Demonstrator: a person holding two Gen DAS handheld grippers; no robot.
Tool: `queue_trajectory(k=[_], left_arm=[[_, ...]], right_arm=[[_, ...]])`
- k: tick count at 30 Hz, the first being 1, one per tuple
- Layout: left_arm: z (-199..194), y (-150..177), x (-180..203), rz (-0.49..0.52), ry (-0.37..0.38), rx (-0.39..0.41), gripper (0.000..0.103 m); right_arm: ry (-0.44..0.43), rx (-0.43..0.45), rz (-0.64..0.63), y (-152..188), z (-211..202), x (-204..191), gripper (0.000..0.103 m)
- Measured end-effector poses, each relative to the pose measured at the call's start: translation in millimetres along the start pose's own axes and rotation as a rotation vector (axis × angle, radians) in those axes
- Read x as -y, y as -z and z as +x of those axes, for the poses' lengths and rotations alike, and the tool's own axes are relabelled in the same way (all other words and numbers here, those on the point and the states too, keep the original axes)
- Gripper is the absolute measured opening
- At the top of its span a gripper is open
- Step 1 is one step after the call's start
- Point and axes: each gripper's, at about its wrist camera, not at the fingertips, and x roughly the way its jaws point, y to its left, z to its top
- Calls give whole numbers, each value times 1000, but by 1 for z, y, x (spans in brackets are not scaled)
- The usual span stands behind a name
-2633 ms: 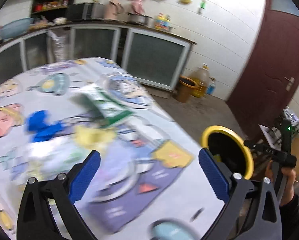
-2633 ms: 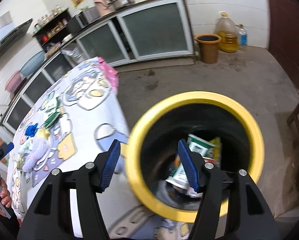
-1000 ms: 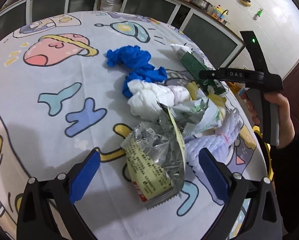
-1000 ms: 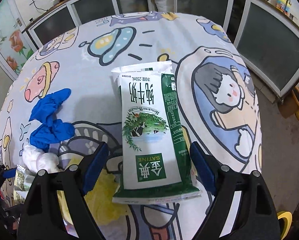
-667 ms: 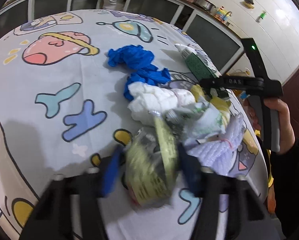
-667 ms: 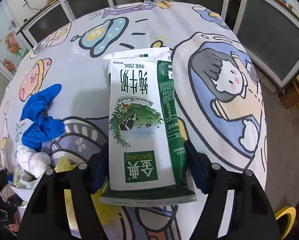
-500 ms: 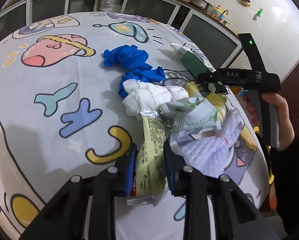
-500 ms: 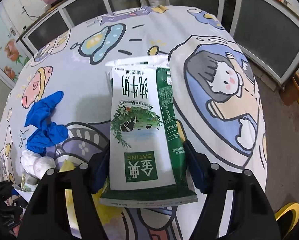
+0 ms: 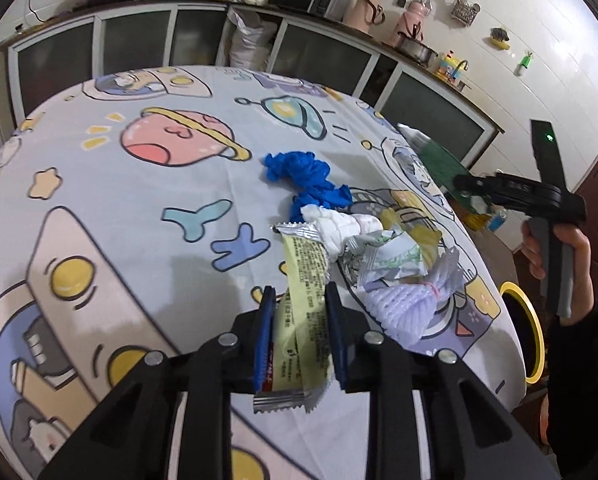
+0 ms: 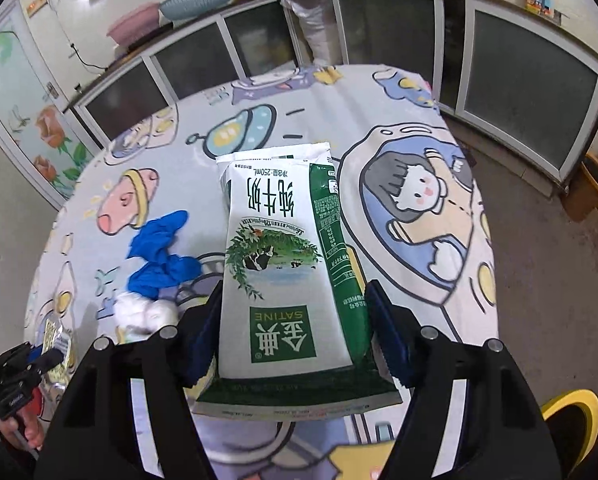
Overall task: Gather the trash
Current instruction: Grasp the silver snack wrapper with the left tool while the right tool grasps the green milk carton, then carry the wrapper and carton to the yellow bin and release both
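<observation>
The left gripper (image 9: 299, 336) is clamped on a yellow snack wrapper (image 9: 301, 300), its blue pads pressing both long edges; the wrapper's silver crimped end points toward 12 o'clock and the other end hangs out at 6 o'clock. Its small print is too fine to read.

At 1 o'clock from those pads lies the rest of the heap on the cartoon tablecloth (image 9: 119, 200): a crumpled foil wrapper (image 9: 383, 258), white foam netting (image 9: 411, 300), white tissue (image 9: 339, 224), and blue gloves (image 9: 303, 176) farther toward 12.

The right gripper (image 10: 289, 340) is closed on a green-and-white milk pouch (image 10: 283, 272), one pad against each side of its lower part, the pouch stretching toward 12 o'clock. Seen upside down, it reads "SATINE" with Chinese characters and "250mL".

A yellow-rimmed bin (image 10: 571, 412) shows at 4 o'clock, beside the table.
</observation>
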Motion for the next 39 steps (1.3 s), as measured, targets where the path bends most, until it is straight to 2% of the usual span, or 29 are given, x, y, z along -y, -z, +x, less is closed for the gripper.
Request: queue_trajectory(k=[8,17,27,33,34,35,36,37,38,39], left_arm=[[-21,14,10,15,15,10,23],[-10,31,65,100,98,-26,23],[12,32,153,236,204,-55,23],[28,28,220,330,293,-70,23],[31,27,230,344,306,-72,23],[35,27,245,367,328,-79,23],[39,27,255,379,343,-82,23],[44,27,268,400,359,-84,23],[50,28,281,421,368,-86,23],[58,29,297,427,391,-102,23]], right_arm=[[-52,17,36,42,-50,12,65],[-68,35,136,110,-96,48,65],[9,112,258,171,-160,113,65],[96,173,350,203,-203,161,62],[109,179,358,207,-208,166,55],[122,179,365,213,-213,174,11],[150,171,383,218,-215,182,11],[211,170,400,224,-217,189,6],[315,170,416,230,-218,200,5],[320,174,443,235,-219,210,5]])
